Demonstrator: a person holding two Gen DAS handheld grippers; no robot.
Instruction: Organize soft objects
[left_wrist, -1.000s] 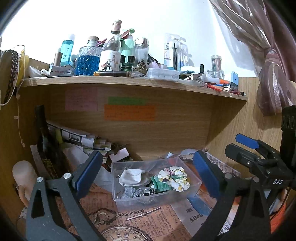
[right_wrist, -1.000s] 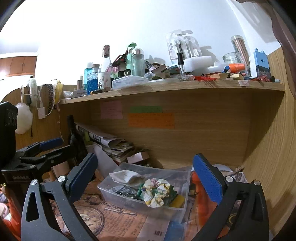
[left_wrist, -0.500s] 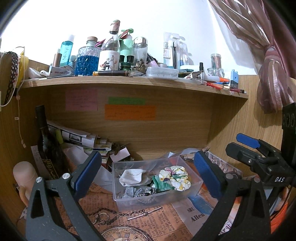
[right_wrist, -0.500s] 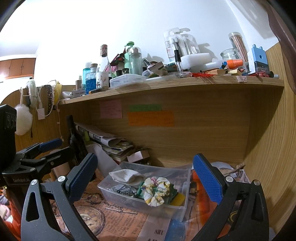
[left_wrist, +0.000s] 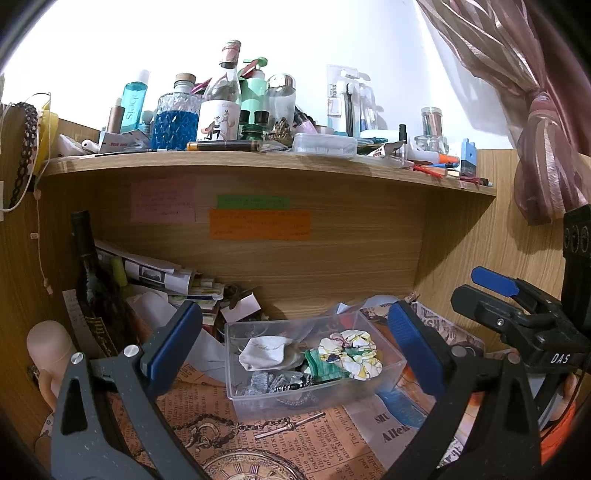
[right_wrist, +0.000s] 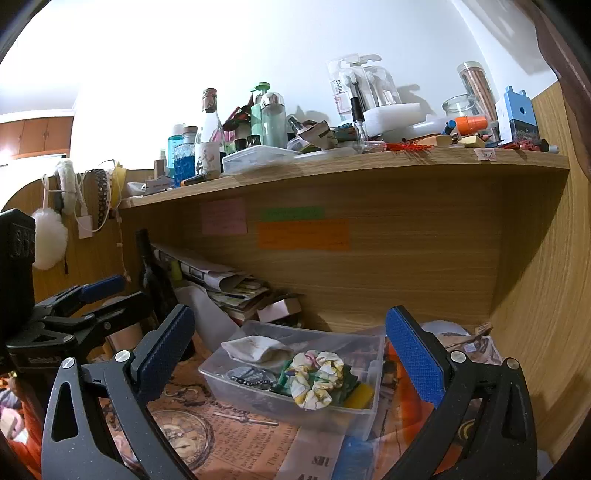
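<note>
A clear plastic box (left_wrist: 384, 380) (right_wrist: 364, 410) sits on the newspaper-covered desk under the shelf. It holds a floral scrunchie (left_wrist: 351, 353) (right_wrist: 314, 378), a green cloth (left_wrist: 321, 367) (right_wrist: 347, 380), a white pouch (left_wrist: 264, 352) (right_wrist: 255, 350) and grey beaded pieces (left_wrist: 269, 382) (right_wrist: 249, 377). My left gripper (left_wrist: 295, 354) is open and empty, held just in front of the box. My right gripper (right_wrist: 288, 358) is open and empty, also short of the box. Each gripper shows at the edge of the other's view.
A wooden shelf (left_wrist: 258, 162) crowded with bottles overhangs the desk. A dark bottle (left_wrist: 92, 291) and stacked papers (left_wrist: 166, 277) stand at back left. A chain and key (left_wrist: 280, 430) lie in front of the box. Wooden walls close both sides.
Both grippers have drifted slightly; the box and its contents sit a little lower in the views. Nothing was grasped or released.
</note>
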